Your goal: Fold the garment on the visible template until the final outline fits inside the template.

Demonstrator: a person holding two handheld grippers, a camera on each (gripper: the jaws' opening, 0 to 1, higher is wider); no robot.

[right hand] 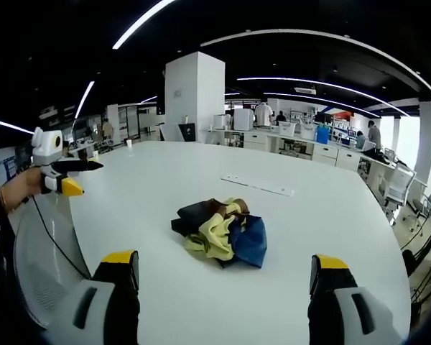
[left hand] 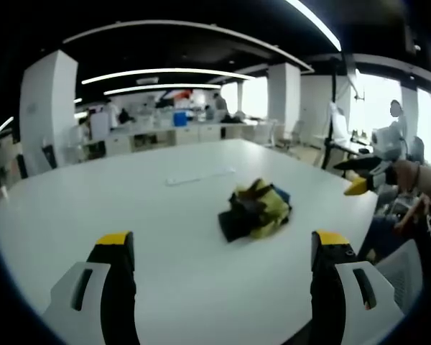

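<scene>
1. Crumpled garment sitting just right of centre in the left gripper view, bunched in a heap of yellow, dark and blue cloth on the white table; in the right gripper view, same heap dead centre, slightly below the middle.
2. Left gripper spread wide, jaws rising from the bottom corners of its own frame, nothing between them, well short of the cloth. Also caught at the left edge of the right gripper view, held up in a hand, clear of the table.
3. Right gripper likewise parted and empty, jaws flanking the pile from the lower edge; seen too at the right edge of the left gripper view, raised off to the side.
4. Both held back and apart, probably to survey the heap from two sides before choosing a corner.
5. Thin pale strip lying on the table beyond the garment, upper centre; template outline hard to make out on the white surface.
6. Folding not yet begun, by the look of it: the cloth needs spreading flat first.
</scene>
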